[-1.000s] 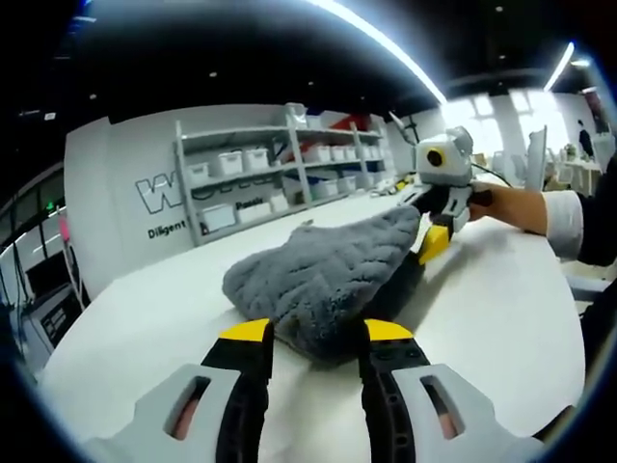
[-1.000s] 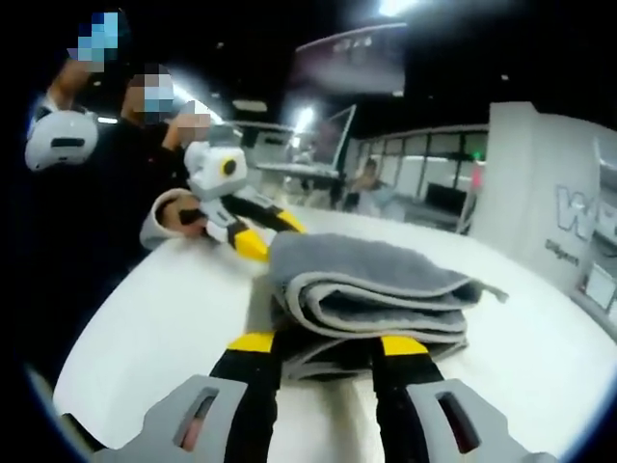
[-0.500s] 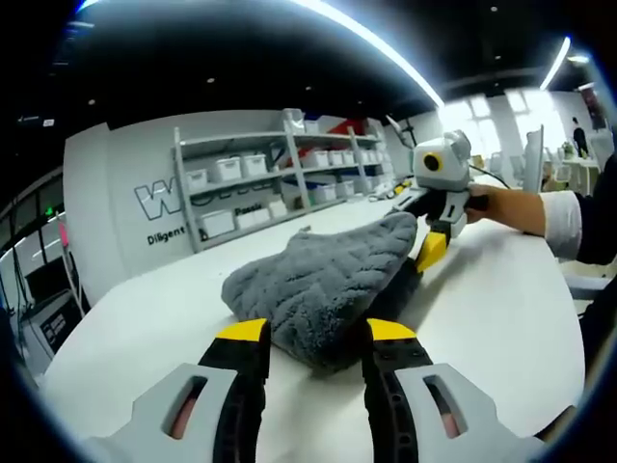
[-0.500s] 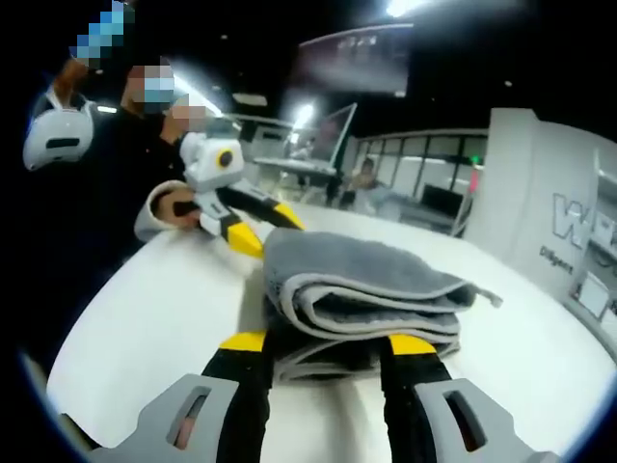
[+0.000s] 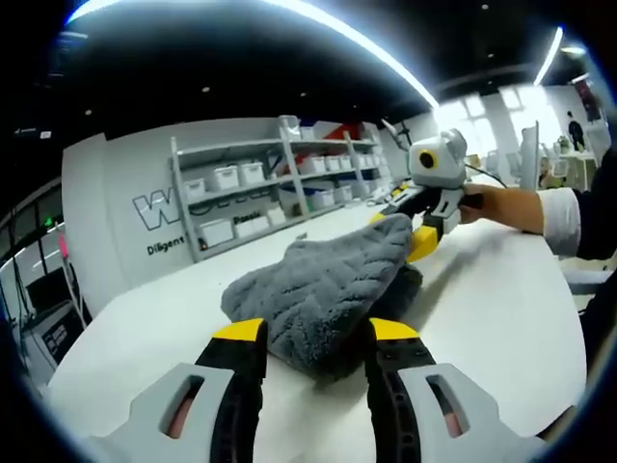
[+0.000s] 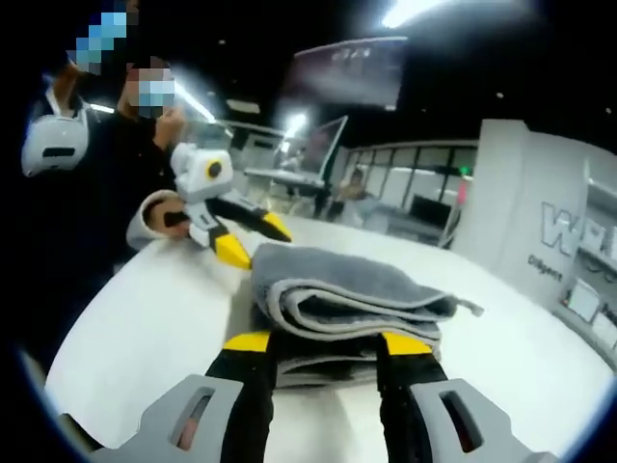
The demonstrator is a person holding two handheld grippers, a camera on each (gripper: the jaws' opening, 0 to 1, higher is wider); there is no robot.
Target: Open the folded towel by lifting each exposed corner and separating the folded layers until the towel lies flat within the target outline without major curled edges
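Thick grey plush cloth towel (image 5: 323,289), fuzzy quilted nap, on smooth matt white tabletop (image 5: 501,309); black-and-grey plastic left gripper (image 5: 313,342) with yellow tips.

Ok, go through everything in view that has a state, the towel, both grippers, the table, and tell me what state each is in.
Towel: still folded in stacked layers, lying on the table.
Left gripper: open, fingers either side of one towel end.
Right gripper: open, fingers either side of the layered towel edge.
Table: white, with the towel on it.
Shelf: holds rows of white bins.
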